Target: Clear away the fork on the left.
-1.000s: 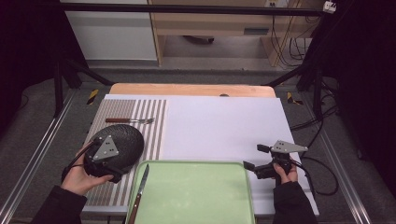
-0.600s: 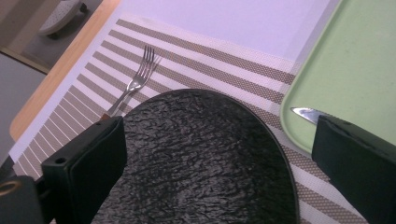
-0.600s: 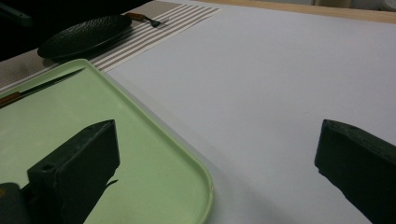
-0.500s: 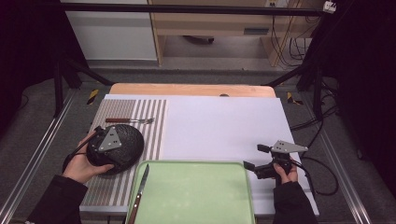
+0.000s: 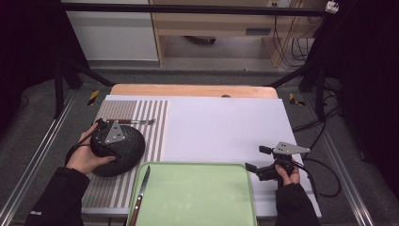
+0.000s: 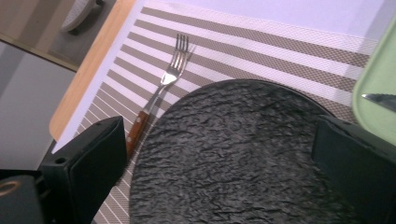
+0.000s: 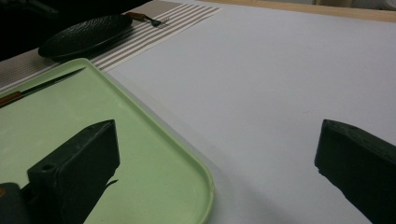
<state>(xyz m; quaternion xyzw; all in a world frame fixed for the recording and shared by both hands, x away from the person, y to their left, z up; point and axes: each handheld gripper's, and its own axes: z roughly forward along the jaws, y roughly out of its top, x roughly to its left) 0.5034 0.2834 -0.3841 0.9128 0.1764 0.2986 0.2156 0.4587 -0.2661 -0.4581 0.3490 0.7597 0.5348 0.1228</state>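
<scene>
A black textured plate (image 5: 132, 155) lies on the striped placemat (image 5: 157, 127) at the table's left. My left gripper (image 5: 114, 140) hovers over the plate's left part, open; in the left gripper view the plate (image 6: 233, 154) spreads beneath the wide-apart jaws of the left gripper (image 6: 219, 163). A fork (image 5: 131, 122) with a wooden handle lies just beyond the plate, and the same fork (image 6: 161, 88) points away from me. My right gripper (image 5: 254, 158) rests open at the right of the green tray (image 5: 202, 197), with nothing between the jaws of the right gripper (image 7: 215, 163).
A knife (image 5: 140, 192) with a wooden handle lies along the tray's left side. A white mat (image 5: 226, 127) covers the middle and right of the table. The wooden table edge (image 5: 188, 90) runs along the far side. Cables trail off to the right.
My left hand and gripper have shifted a little away from me over the plate, toward the fork. The plate and the right gripper have stayed put.
</scene>
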